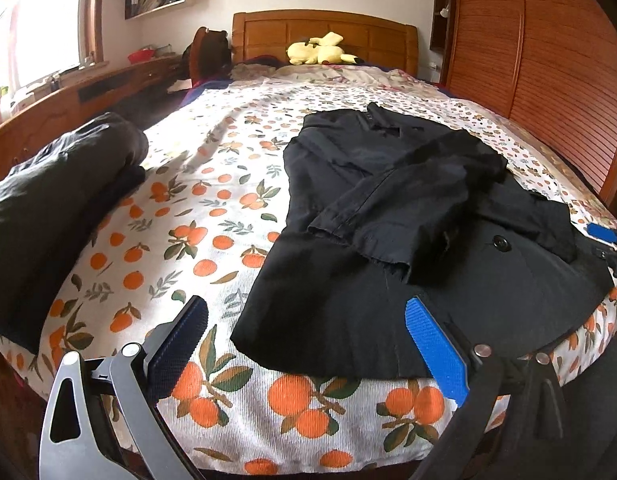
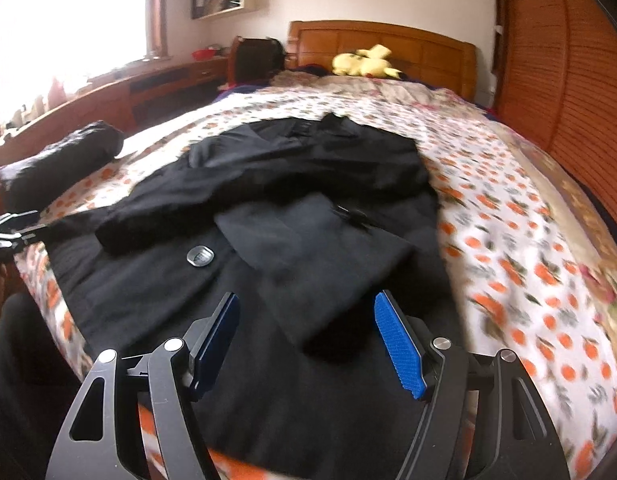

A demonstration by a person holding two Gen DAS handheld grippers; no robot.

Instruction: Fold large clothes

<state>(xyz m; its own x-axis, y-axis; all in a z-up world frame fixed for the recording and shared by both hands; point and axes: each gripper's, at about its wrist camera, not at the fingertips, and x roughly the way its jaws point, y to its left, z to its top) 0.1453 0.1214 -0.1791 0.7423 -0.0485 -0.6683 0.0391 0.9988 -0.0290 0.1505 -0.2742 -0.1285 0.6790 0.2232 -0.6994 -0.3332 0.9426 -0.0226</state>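
A large black coat (image 1: 388,216) lies flat on the bed with both sleeves folded across its front; it also shows in the right wrist view (image 2: 276,216). My left gripper (image 1: 306,320) is open and empty, hovering over the coat's lower left hem at the bed's near edge. My right gripper (image 2: 306,316) is open and empty above the coat's lower front, just below a folded sleeve cuff. Its blue pad also shows at the right edge of the left wrist view (image 1: 602,234). A silver button (image 2: 200,257) sits on the coat's front.
A folded dark garment (image 1: 56,208) lies at the bed's left side. The bed has an orange-print sheet (image 1: 212,208). A yellow plush toy (image 1: 318,51) rests by the wooden headboard. A wooden slatted wall (image 1: 548,80) runs along the right, a desk and window on the left.
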